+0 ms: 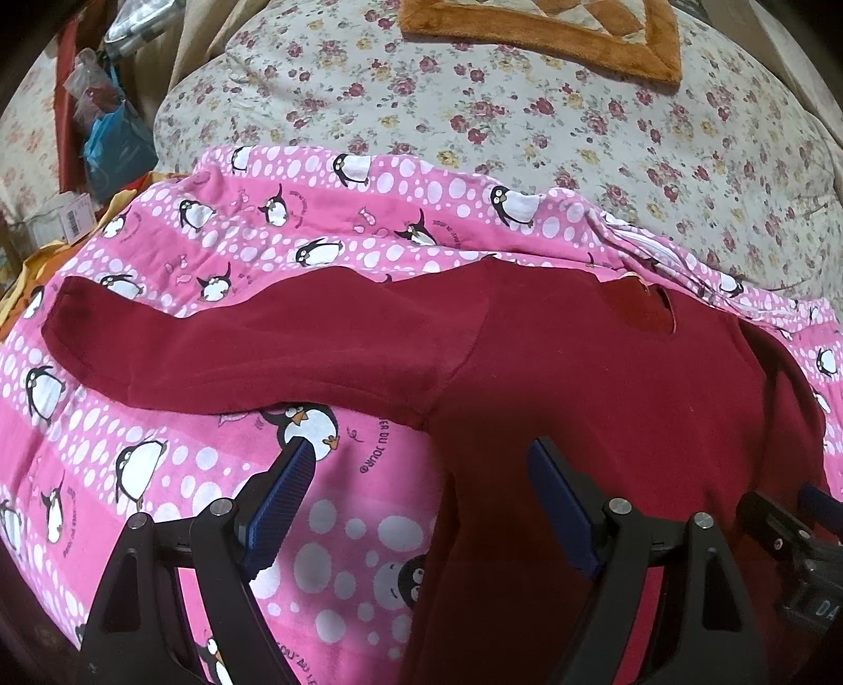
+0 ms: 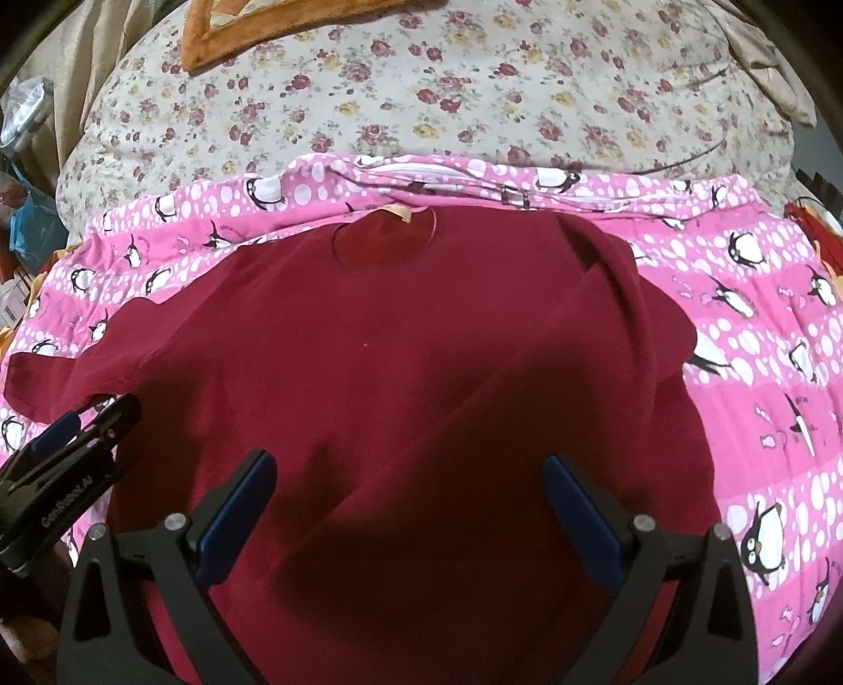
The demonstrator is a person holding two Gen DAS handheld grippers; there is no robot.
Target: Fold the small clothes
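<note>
A pink penguin-print blanket [image 1: 174, 463] dotted with white spots covers the bed across the lower frame. Behind it rises a cream quilt [image 1: 527, 131] patterned with red and yellow roses. An orange-bordered patchwork cushion [image 1: 537, 31] lies at the top edge. At upper left, beige curtain fabric [image 2: 79, 89] hangs beside a clutter of plastic bags [image 1: 113, 142] and a labelled carton [image 1: 63, 216]. Lighting is dim and warm.

Home bedroom: floral duvet [image 2: 421, 95], pink penguin-print sheet [image 1: 158, 474], orange patchwork cushion [image 1: 542, 31], bedside clutter [image 1: 100, 126].
</note>
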